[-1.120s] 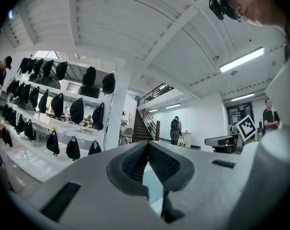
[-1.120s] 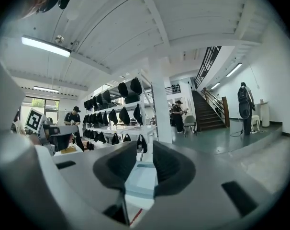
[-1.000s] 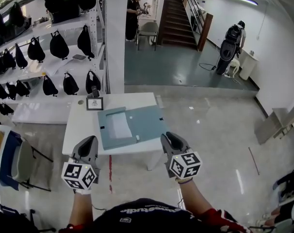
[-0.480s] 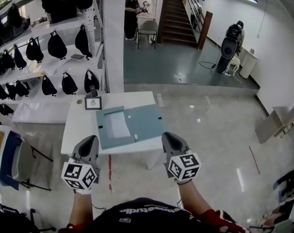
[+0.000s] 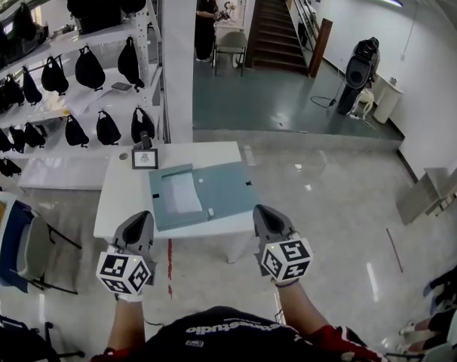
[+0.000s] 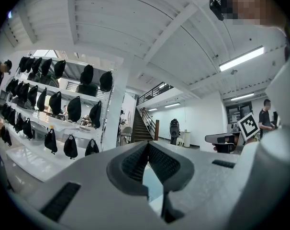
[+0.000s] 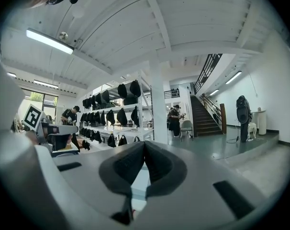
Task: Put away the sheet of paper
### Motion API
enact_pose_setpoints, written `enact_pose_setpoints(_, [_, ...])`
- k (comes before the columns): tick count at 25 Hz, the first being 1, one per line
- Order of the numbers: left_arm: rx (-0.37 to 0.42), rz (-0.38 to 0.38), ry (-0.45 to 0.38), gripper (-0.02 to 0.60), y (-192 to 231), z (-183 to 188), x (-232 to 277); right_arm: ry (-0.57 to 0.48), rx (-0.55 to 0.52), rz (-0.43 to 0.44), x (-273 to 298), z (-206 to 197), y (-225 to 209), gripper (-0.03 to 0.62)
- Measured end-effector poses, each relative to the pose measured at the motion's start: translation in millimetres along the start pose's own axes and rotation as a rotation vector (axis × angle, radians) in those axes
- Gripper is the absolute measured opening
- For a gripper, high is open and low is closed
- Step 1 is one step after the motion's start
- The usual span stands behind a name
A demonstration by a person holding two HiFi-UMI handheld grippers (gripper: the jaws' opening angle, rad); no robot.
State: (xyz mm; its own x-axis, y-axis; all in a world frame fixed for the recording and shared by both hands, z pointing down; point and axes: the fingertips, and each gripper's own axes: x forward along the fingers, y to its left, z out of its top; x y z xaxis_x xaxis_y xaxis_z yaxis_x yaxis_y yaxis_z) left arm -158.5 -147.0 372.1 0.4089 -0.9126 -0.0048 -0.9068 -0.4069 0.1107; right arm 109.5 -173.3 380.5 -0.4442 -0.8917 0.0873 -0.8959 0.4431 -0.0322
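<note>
A pale blue folder (image 5: 213,193) lies open on the white table (image 5: 119,194), and a white sheet of paper (image 5: 185,193) rests on its left half. My left gripper (image 5: 140,216) is held level just before the table's near edge, left of the folder, and is shut and empty (image 6: 148,145). My right gripper (image 5: 262,210) hovers off the table's near right corner. Its jaws have just been closing with nothing between them, and the pads (image 7: 135,164) now meet. Neither gripper touches the folder or the paper.
A small framed picture (image 5: 146,159) and a dark object (image 5: 144,140) stand at the table's far left. Shelves of black bags (image 5: 85,66) and a white pillar (image 5: 176,59) rise behind. A blue chair (image 5: 17,247) sits at the left. A person (image 5: 207,21) stands far back.
My right gripper's jaws have drawn together. Both grippers stay in front of the table's near edge; the view has shifted only slightly.
</note>
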Motion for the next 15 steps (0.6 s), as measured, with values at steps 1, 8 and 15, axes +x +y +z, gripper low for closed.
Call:
enact_pose_setpoints(1, [0.000,0.001,-0.001,0.006,-0.2,0.1,-0.4,0.001,0.000,0.000,-0.2,-0.2,0.3,0.002])
enact_pose_setpoints(8, [0.000,0.007,-0.005,0.006,-1.8,-0.4,-2.0,0.011,-0.004,0.000,-1.4,-2.3,-0.7,0.000])
enact_pose_setpoints(15, [0.004,0.010,-0.004,0.006,-4.3,1.6,-6.3,0.005,0.000,0.003,-4.1,1.7,-0.1,0.000])
